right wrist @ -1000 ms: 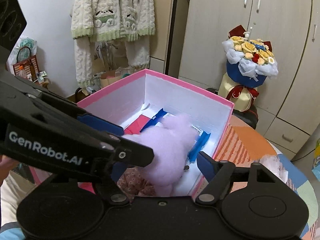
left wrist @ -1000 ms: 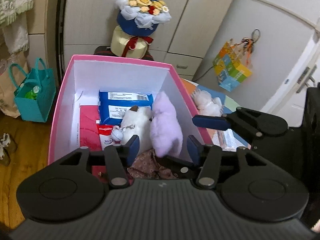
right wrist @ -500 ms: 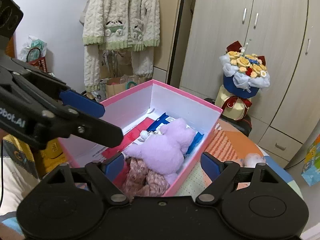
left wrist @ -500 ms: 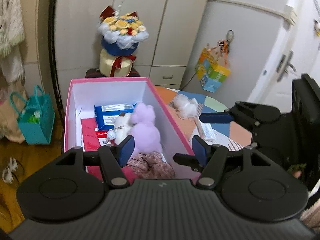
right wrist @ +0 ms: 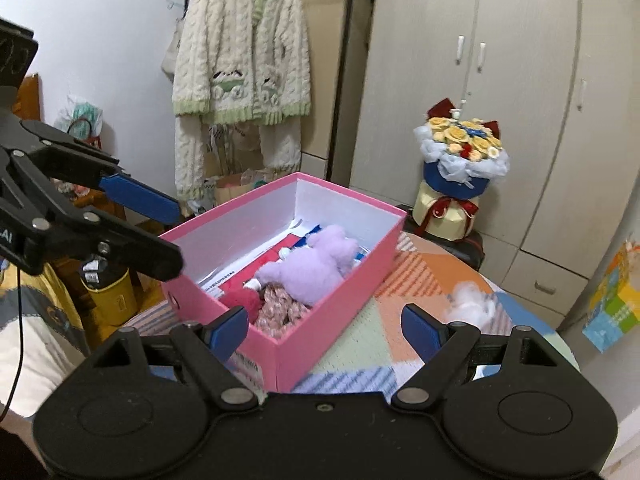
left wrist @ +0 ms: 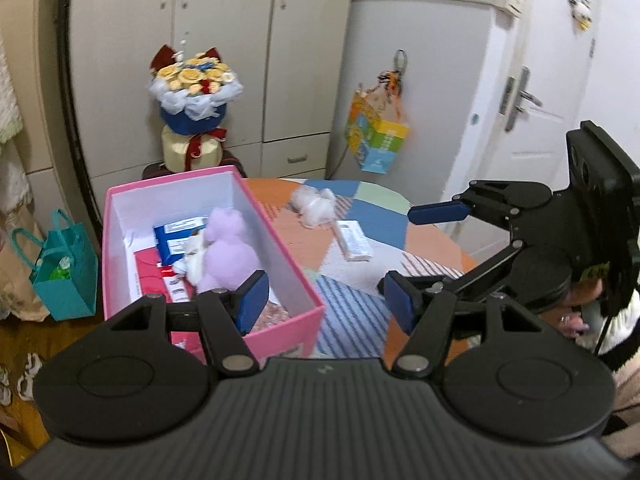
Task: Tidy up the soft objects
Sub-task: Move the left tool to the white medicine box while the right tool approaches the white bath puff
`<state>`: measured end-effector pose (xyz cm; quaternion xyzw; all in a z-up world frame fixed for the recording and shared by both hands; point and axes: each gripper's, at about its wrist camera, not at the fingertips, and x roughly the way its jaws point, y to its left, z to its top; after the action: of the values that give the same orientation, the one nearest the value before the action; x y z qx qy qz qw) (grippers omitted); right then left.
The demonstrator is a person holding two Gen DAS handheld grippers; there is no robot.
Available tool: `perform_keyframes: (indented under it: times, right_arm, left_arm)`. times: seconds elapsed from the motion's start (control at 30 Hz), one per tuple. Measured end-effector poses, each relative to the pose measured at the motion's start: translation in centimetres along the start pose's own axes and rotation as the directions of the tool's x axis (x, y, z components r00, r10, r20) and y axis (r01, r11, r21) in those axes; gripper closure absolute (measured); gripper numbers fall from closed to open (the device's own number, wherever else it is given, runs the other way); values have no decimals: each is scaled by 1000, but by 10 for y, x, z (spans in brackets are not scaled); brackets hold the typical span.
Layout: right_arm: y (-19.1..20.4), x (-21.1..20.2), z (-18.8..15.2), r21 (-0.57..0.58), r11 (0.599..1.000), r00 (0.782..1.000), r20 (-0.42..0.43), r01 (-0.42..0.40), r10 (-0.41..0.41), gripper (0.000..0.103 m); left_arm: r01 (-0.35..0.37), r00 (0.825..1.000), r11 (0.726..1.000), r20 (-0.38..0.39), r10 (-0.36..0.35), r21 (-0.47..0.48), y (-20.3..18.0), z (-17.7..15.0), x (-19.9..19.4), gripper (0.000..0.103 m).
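Fingers of both grippers, left and right, gape empty, having just widened, while the fluffy white plush toy on the patchwork-covered bench (probably light and squashy) looks best pinched across its bulky middle.

**Box ahead of the fingers, loose toy beyond**

The box stands on the worktop, ahead and left of the left gripper's fingers. In it a plush lies on packets, cloth nearer the fingers. Right of the box, farther off, a fluffy toy lies beside a tube. Behind the box stands a bouquet.
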<state>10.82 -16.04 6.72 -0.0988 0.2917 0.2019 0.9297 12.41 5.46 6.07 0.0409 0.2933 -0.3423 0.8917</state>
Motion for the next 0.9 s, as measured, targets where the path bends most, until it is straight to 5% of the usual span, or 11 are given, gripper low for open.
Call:
perform_keyframes:
  times: [0.6, 0.9]
  right_arm:
    - [-85, -51, -60, 209, 978, 1000, -4, 18, -18, 16]
    - [-125, -32, -63, 247, 969, 999, -45, 6, 5, 16]
  left_arm:
    - [100, 991, 993, -99, -94, 61, -71, -3, 63, 39]
    - [199, 977, 978, -66, -203, -53, -74, 6, 126, 39]
